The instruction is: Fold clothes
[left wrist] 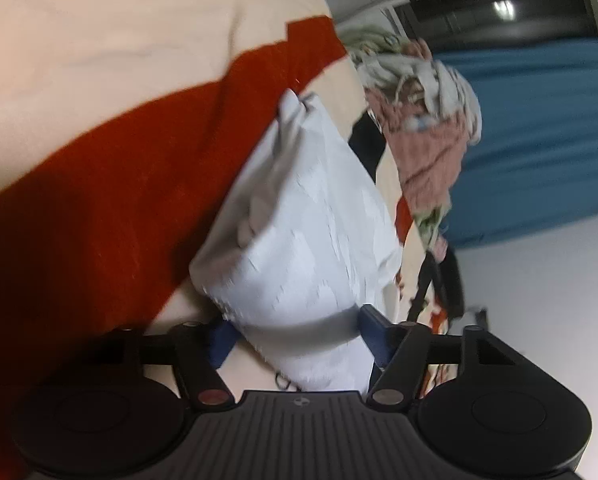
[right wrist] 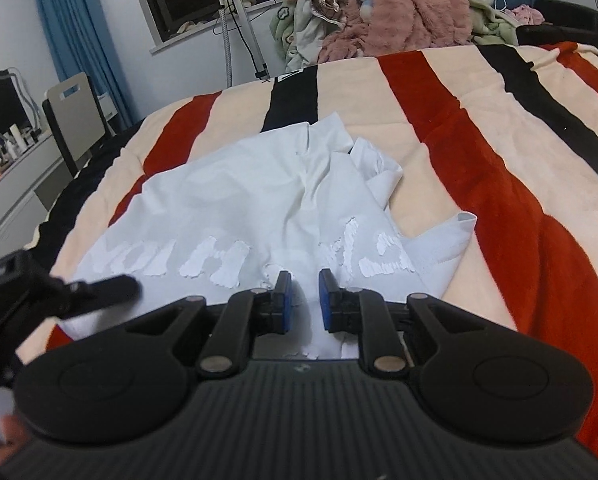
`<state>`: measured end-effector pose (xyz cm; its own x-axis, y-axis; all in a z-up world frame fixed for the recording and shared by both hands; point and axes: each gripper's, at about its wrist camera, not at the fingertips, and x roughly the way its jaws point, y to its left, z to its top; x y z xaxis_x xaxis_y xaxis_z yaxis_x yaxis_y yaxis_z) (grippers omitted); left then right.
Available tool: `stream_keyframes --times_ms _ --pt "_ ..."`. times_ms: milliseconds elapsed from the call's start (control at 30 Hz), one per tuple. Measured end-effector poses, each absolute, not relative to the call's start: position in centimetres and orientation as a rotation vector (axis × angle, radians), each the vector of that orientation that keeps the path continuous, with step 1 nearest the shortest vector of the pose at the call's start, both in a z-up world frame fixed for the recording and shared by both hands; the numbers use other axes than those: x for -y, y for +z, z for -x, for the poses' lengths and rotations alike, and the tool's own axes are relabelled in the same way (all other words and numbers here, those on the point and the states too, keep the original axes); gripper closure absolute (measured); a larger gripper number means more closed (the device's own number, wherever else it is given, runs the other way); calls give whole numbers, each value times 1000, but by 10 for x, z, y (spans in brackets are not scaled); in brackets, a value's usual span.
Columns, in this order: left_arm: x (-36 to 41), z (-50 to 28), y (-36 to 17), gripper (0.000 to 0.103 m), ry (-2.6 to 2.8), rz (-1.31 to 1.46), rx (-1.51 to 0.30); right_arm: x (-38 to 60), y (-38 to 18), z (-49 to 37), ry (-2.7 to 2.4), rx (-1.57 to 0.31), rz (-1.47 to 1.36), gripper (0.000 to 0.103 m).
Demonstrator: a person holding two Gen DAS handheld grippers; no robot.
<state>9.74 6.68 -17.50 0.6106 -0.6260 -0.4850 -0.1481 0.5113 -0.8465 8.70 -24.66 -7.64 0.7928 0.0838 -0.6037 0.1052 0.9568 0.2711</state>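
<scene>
White cloth, a shirt [right wrist: 259, 208], lay crumpled on the striped blanket [right wrist: 479, 128] of the bed. Seen through blur, the left claw [left wrist: 295, 334] seemed spread around a bunched part of the shirt [left wrist: 307, 240]. The right claw [right wrist: 305, 300] stood slightly parted over the printed hem, pinching nothing. Clothes [right wrist: 379, 4] were heaped behind.

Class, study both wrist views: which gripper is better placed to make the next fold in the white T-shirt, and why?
Probably the left gripper: its blue pads are spread around a bunched part of the white printed T-shirt, ready to close. The right gripper hovers at the near edge, jaws apart, holding nothing.
</scene>
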Motion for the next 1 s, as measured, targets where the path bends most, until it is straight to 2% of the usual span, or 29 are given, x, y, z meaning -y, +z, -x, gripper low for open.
stream_keyframes --times_ms 100,133,200,233,267,367,600,633,767,867,967,1000 --pt "-71 -100 -180 61 -326 1045 -888 248 -73 -85 -9 -649 -328 85" --pt "-72 -100 -181 63 -323 1048 -884 249 -71 -84 -5 -644 -346 78" --pt "-72 -100 -180 69 -324 1045 -872 254 -64 -79 28 -625 -426 54" --pt "-71 -100 -179 70 -326 1040 -864 259 -61 -75 61 -603 -496 27" --pt "-71 -99 -178 72 -329 1035 -857 263 -59 -68 91 -575 -576 10" --pt "-69 -98 -176 74 -327 1036 -843 273 -58 -54 144 -556 -781 13" --pt "-73 -94 -177 73 -330 1074 -838 289 -105 -45 191 -738 -1220 10" --pt "-74 -93 -178 72 -329 1081 -843 290 -111 -47 191 -745 -1250 11" --pt "-81 -92 -184 56 -313 1128 -854 298 -130 -52 139 -714 -1334 13" --pt "-84 -95 -191 50 -315 1162 -838 306 -134 -51 112 -637 -1397 12" --pt "-84 -103 -199 57 -303 1189 -839 313 -134 -51 87 -575 -1397 12" --pt "-84 -104 -199 67 -303 1193 -835 315 -135 -50 86 -569 -1408 12"
